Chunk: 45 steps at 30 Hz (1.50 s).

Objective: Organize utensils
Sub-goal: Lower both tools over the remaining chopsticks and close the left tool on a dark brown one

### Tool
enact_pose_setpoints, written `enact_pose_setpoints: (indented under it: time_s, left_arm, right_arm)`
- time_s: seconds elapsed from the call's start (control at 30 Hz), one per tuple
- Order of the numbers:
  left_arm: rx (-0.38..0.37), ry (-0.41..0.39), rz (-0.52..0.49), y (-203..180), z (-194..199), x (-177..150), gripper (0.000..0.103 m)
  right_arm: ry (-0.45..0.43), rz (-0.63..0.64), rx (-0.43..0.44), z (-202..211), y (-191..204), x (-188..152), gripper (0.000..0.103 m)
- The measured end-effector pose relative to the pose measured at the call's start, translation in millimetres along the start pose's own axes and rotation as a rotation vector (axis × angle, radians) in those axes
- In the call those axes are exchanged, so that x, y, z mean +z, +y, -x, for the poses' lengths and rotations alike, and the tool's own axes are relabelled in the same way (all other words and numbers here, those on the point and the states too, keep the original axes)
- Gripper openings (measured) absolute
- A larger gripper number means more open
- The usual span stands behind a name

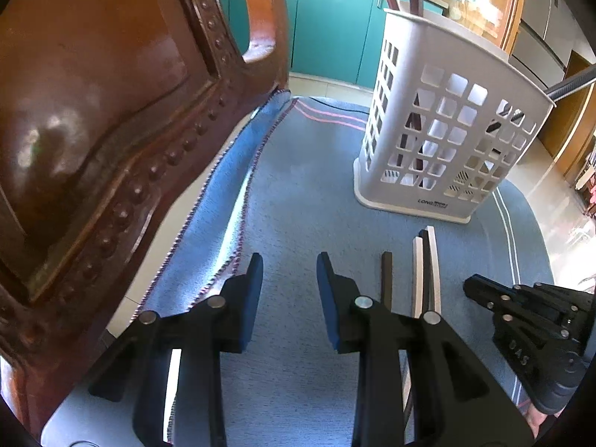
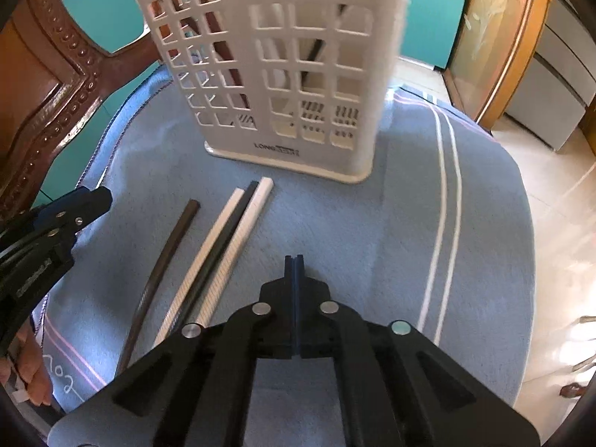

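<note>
Left wrist view. The white holder [image 1: 447,119] is standing upright on the blue cloth [image 1: 298,186] in the upper right of the frame. Dark handles are sticking up out of its top and more stems are showing through the lattice, so some utensils are judged already put away. Four chopsticks are still lying loose on the cloth at lower centre-right: one dark chopstick [image 1: 386,279] by itself, and just to its right a tight bundle of two white with one dark between [image 1: 428,272]. None of these is being held, so the task is judged partly done. The left gripper [image 1: 289,290] is angling down at bare cloth with its blue pads [image 1: 329,298] standing a narrow gap apart and nothing between them; the single dark chopstick is lying just outside its right finger. A brown chair back [image 1: 93,130] is filling the left of the frame.

Right wrist view. The holder [image 2: 275,67] is occupying the upper centre, and the four sticks are running from centre toward lower left: the single dark one [image 2: 164,257] and the bundle [image 2: 227,253]. The right gripper [image 2: 295,260] is pointing steeply down at the cloth [image 2: 372,223] right of the bundle, pads pressed together on nothing. The left gripper [image 2: 100,197] is showing at the left edge, beside the sticks without touching them.
</note>
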<state>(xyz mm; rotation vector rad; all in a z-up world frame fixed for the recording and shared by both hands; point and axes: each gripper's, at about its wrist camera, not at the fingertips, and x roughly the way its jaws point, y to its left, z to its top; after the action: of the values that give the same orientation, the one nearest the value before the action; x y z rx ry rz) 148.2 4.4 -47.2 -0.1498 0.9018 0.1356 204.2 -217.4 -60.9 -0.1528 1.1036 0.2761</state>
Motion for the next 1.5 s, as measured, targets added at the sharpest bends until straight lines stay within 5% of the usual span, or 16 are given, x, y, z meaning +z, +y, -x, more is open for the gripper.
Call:
enact_pose_setpoints:
  time_s: [0.13, 0.27, 0.4, 0.63, 0.83, 1.0, 1.5]
  left_arm:
    - [0.001, 0.006, -0.015, -6, -5, -1, 0.032]
    - [0.004, 0.014, -0.016, -9, -9, -2, 0.033]
    - [-0.001, 0.024, -0.015, -10, -14, -3, 0.035]
    - [-0.006, 0.034, -0.023, -12, -21, -2, 0.038]
    - [-0.007, 0.037, -0.025, -12, -19, -3, 0.040]
    - [-0.004, 0.040, -0.023, -11, -18, -3, 0.040]
    - [-0.111, 0.087, -0.054, -26, -27, -4, 0.040]
  right_arm:
    - [-0.008, -0.046, -0.041, 6, -20, -6, 0.001]
    - [-0.036, -0.086, 0.005, 12, -33, -6, 0.001]
    - [-0.053, -0.066, 0.062, 15, -23, -4, 0.021]
    - [-0.035, -0.002, 0.062, 3, -4, -2, 0.031]
    - [-0.043, 0.031, 0.009, -1, 3, -5, 0.030]
    - [-0.038, 0.036, -0.020, -3, 8, -5, 0.000]
    - [-0.022, -0.105, 0.025, 10, -39, -2, 0.006]
